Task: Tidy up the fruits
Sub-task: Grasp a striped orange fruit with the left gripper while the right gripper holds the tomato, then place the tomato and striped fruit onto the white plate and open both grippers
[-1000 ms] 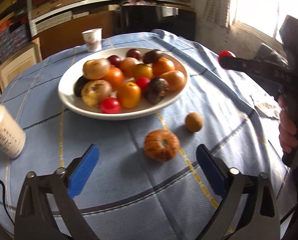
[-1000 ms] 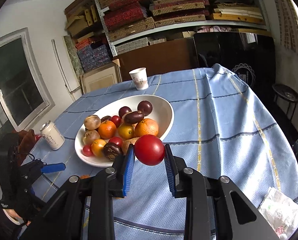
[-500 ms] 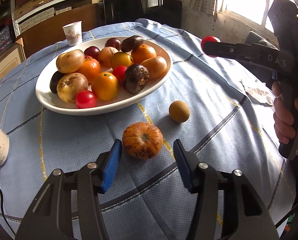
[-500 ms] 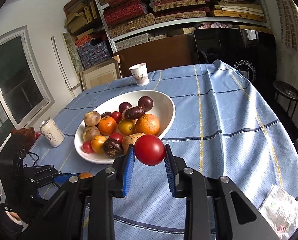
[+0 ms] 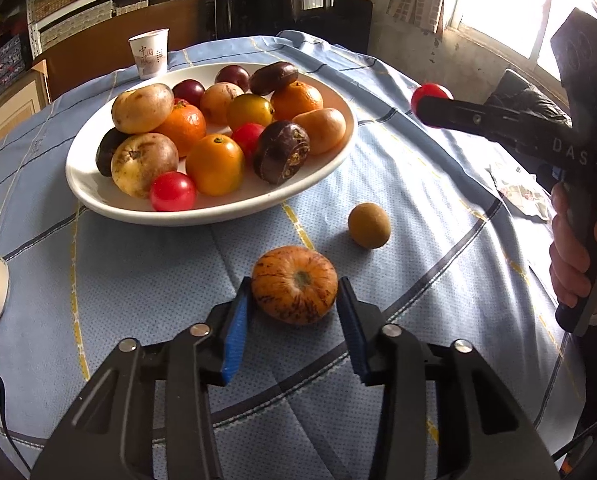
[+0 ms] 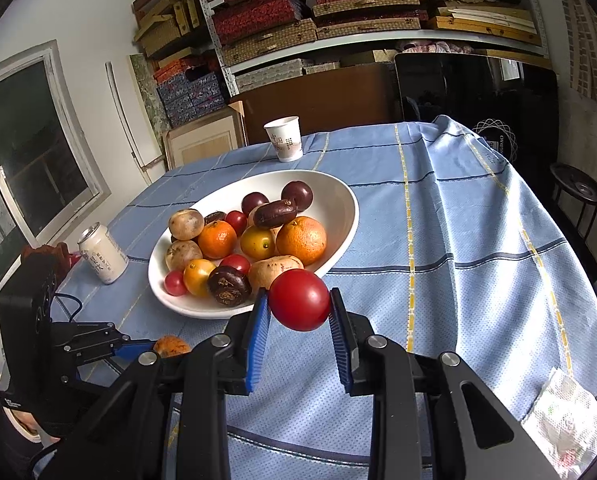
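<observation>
A: Blue pads of the left hand-held gripper (image 5: 294, 332) sit either side of the speckled orange fruit (image 5: 294, 290) on the surface (image 5: 138, 280). Jaws have just been closing. Left pad looks to be touching the skin; right pad has a sliver of gap, so not clamped yet, I'd call it open around the fruit.

B: Why low and tilted down?

A: Fruit lies on the cloth, so the fingers have to straddle it from above and in front.

B: Right one?

A: Right hand-held gripper (image 6: 298, 310) is closed on a red tomato (image 6: 298, 300), held up off the cloth just in front of the white bowl (image 6: 338, 248). Probably waiting to drop it in.

B: Anything loose?

A: Small brown round fruit (image 5: 369, 225) just beyond the speckled one, apart from it, near the bowl rim. Bowl is already heaped with oranges, tomatoes and dark fruits.

B: Farther back?

A: Can (image 6: 102, 254) left of the bowl, paper cup (image 6: 284, 138) at the far edge. A crumpled wrapper (image 6: 570, 420) lies off to the right.
</observation>
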